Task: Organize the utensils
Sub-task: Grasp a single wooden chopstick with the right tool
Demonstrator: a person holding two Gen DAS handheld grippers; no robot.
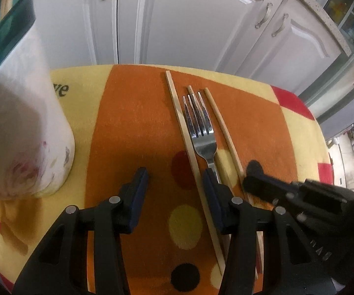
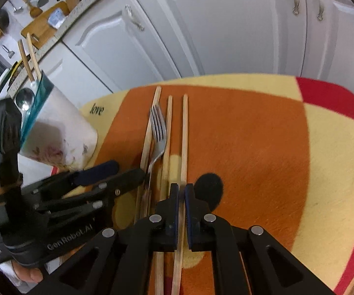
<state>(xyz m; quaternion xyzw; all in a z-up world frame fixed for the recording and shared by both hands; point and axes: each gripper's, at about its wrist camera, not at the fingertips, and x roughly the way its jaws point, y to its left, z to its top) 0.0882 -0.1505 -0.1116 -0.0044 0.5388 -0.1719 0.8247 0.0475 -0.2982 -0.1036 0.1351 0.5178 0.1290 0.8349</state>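
Observation:
A steel fork [image 1: 200,132] [image 2: 158,132] lies on the orange cloth among three wooden chopsticks. In the right wrist view my right gripper [image 2: 182,191] is shut on the rightmost chopstick [image 2: 184,135], low on the cloth. My left gripper [image 1: 174,179] is open, with the leftmost chopstick [image 1: 184,127] between its fingers and its right finger over the fork handle. It also shows in the right wrist view [image 2: 125,170]. A white floral utensil cup [image 1: 22,113] [image 2: 59,135] with a teal rim stands at the left, holding chopsticks and a spoon.
The cloth [image 1: 132,123] [image 2: 250,147] is orange, yellow and red with dots and covers a small table. White cabinet doors [image 1: 189,17] [image 2: 226,24] stand close behind the table's far edge. A countertop with cutting boards [image 2: 44,24] is at the far left.

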